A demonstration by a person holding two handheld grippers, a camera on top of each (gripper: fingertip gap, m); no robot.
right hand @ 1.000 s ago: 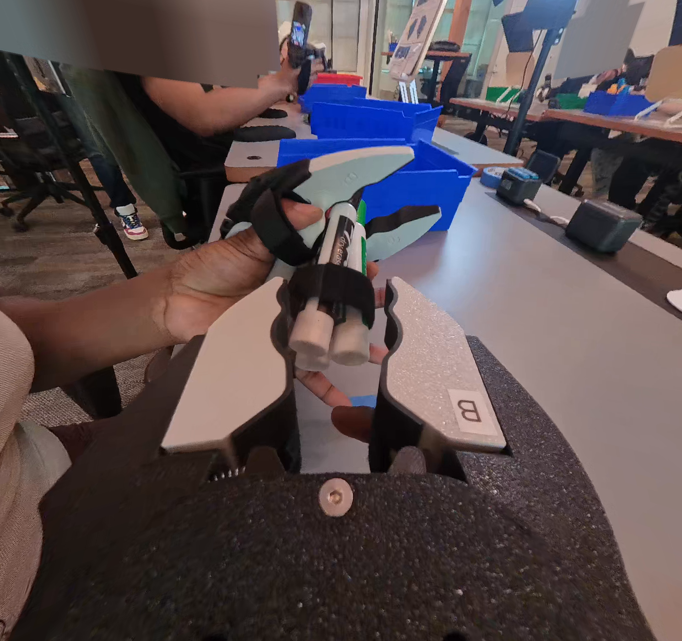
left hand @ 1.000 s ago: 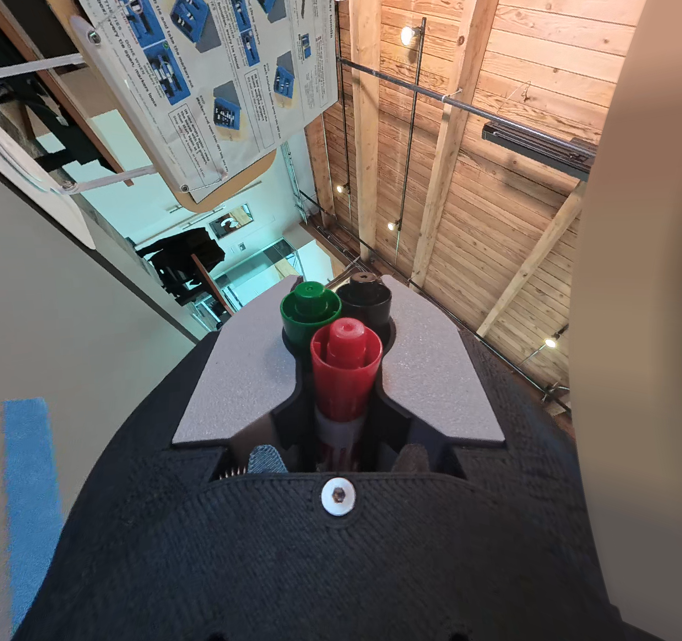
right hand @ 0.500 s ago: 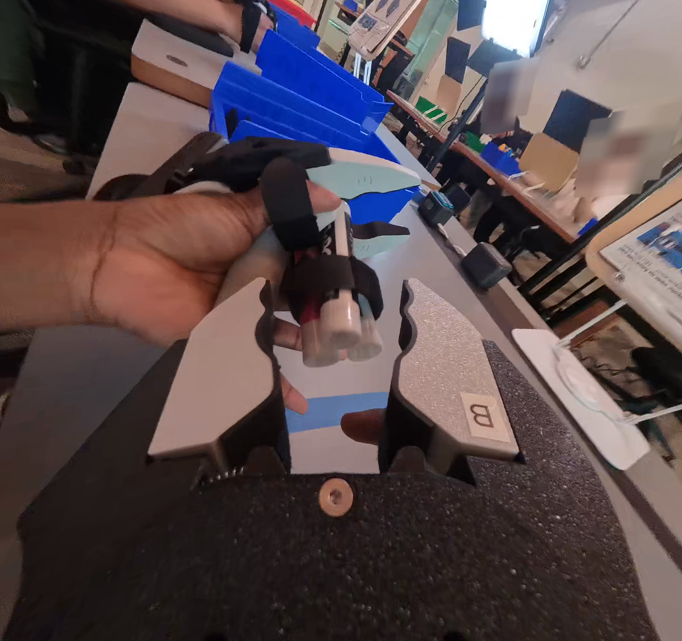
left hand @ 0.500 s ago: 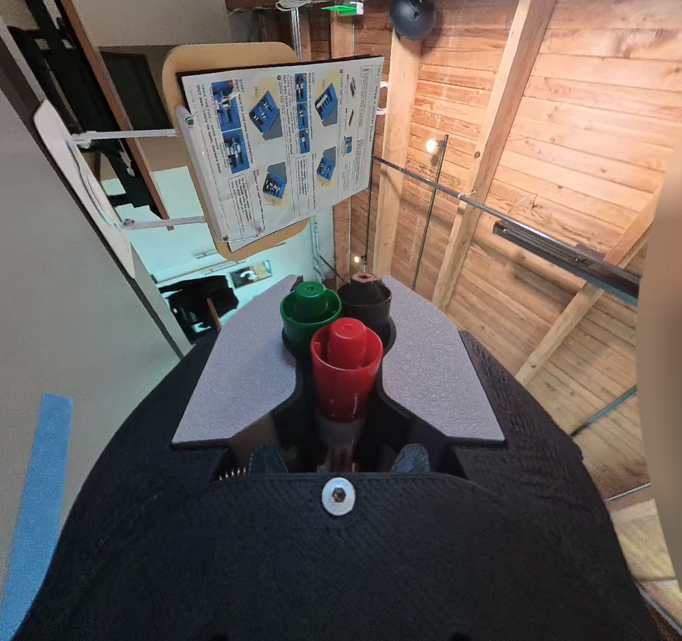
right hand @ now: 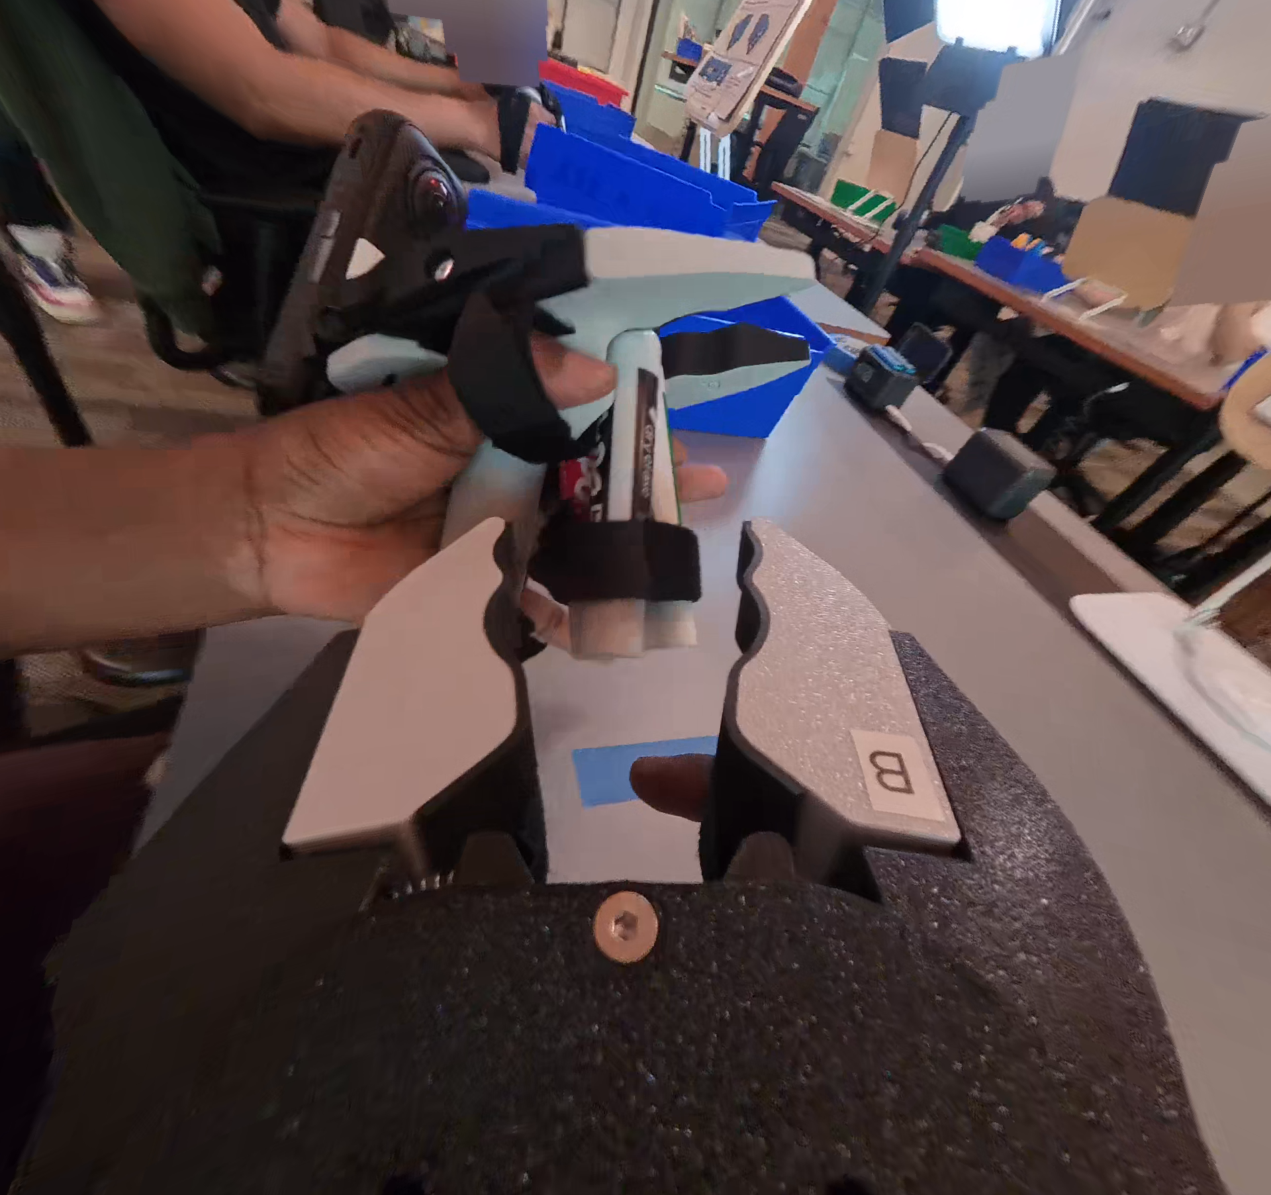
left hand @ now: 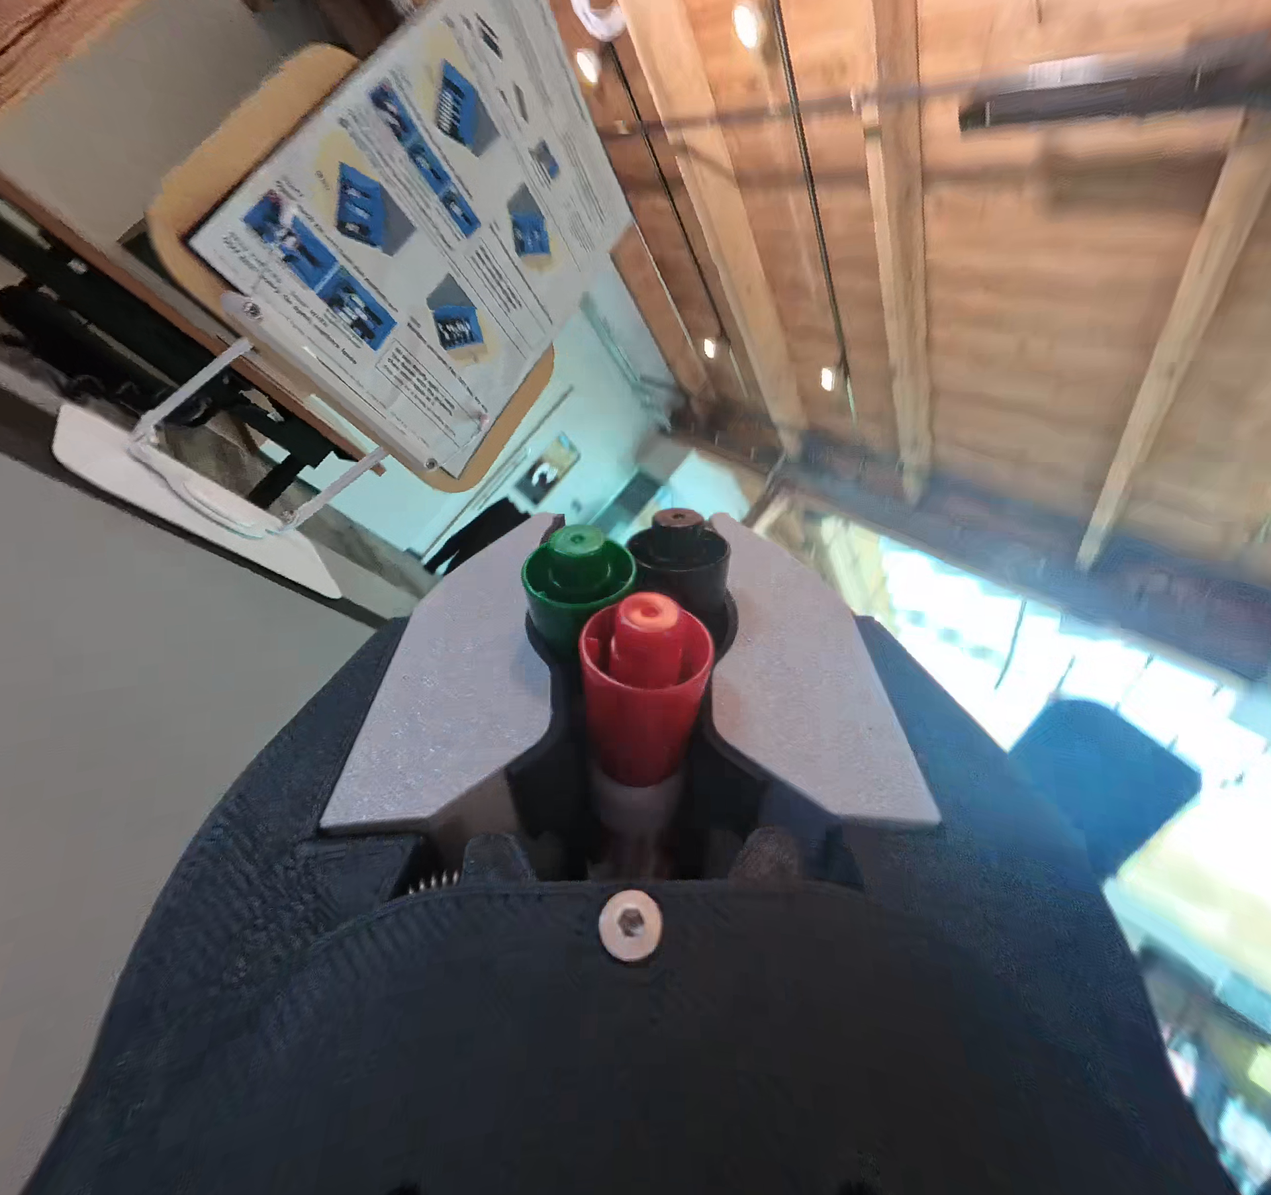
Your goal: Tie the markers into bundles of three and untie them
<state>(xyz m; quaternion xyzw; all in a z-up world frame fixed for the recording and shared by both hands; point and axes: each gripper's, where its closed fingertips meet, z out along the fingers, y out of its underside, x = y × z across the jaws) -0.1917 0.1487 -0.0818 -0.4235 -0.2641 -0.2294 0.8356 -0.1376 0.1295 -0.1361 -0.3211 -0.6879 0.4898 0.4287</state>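
Markers (left hand: 643,639) clamped as before in the left gripper (left hand: 629,536), right gripper (right hand: 619,584) wider, spread around the strapped ends.

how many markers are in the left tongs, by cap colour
green cap: 1
black cap: 1
red cap: 1
total: 3 markers, clamped together between the fingers of the left tongs
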